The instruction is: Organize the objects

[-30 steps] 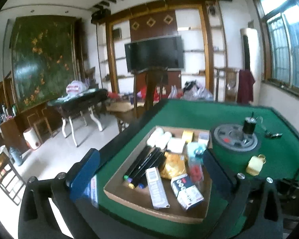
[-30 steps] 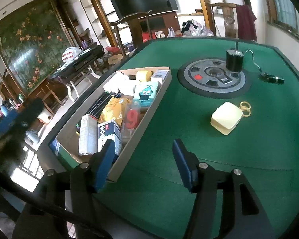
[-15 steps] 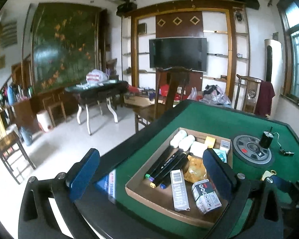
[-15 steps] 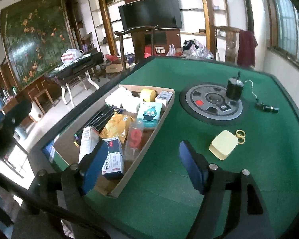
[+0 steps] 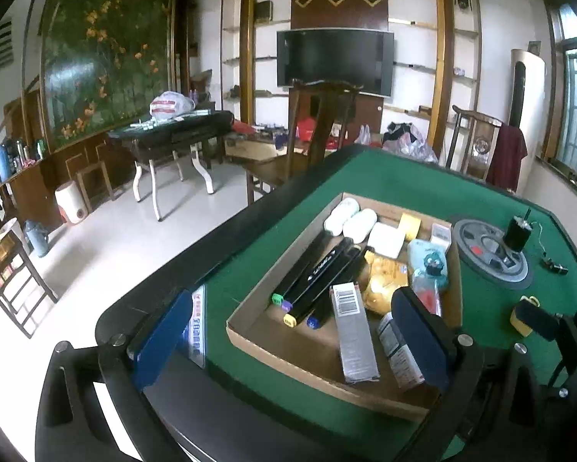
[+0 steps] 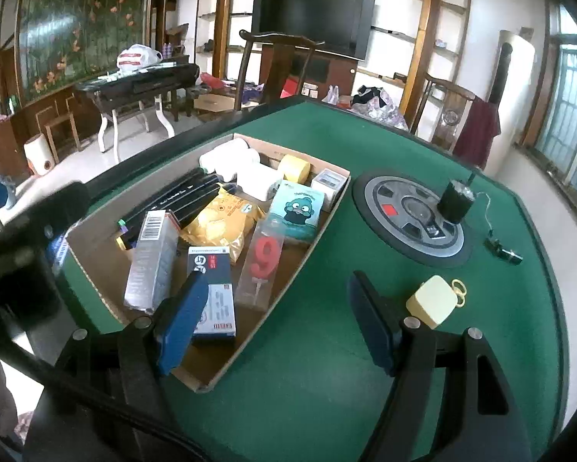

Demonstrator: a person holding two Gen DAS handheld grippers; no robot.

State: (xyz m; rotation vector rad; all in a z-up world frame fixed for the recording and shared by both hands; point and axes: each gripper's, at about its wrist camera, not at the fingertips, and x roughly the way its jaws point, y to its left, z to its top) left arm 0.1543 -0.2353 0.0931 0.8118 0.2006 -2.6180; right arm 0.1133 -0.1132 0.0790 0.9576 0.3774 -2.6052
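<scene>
Two grippers hang above a green tabletop with nothing between their fingers: the left gripper stands wide apart over the near end of a cardboard tray, and the right gripper, whose jaws have just been opening, straddles the tray's near right corner. Markers, boxes and a yellow packet lie inside the tray, while a pale yellow case sits on the felt just beside the right gripper.

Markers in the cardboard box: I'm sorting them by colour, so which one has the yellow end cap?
The marker second from the right of the four black ones; its yellow cap sits nearest the box's near edge, between the purple-capped and blue-capped ones.
</scene>
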